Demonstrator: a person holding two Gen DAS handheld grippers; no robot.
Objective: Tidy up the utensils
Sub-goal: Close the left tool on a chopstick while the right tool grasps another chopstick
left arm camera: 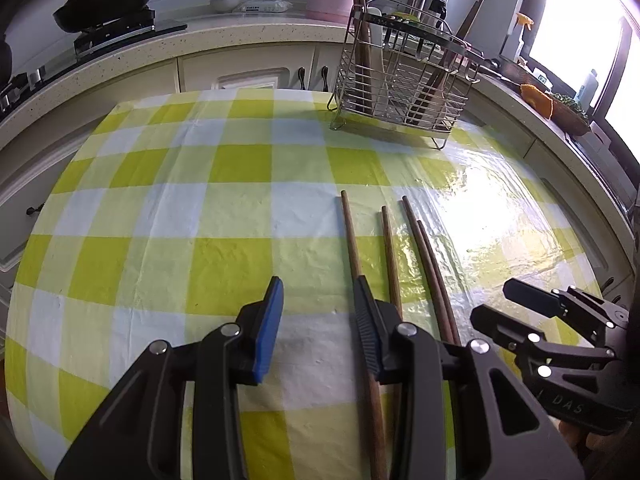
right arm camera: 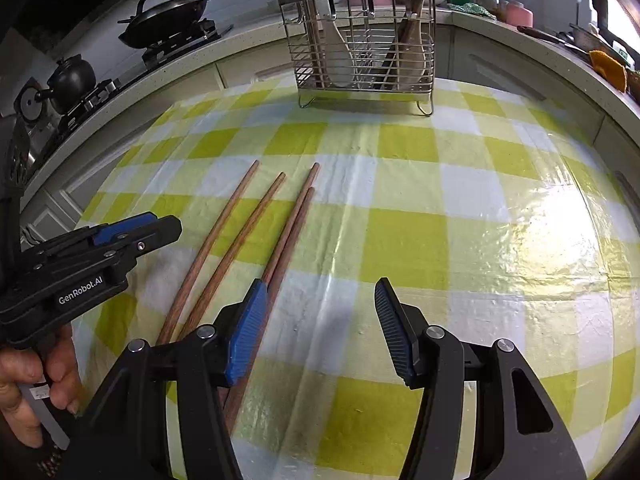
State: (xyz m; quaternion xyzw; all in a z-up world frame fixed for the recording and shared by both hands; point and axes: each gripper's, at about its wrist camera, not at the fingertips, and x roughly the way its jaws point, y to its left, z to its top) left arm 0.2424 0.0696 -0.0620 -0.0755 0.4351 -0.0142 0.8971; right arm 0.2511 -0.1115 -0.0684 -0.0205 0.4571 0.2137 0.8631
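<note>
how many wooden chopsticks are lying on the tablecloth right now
4, side by side: far-left chopstick, second chopstick, then a touching pair by the right gripper. Others may stand in the rack.

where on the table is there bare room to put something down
Free: the checked cloth left of the chopsticks, and the wide glossy stretch right of them, out to the table's edge. Also the strip between the chopstick tips and the wire rack. Crowded: the near middle, where four chopsticks lie.
</note>
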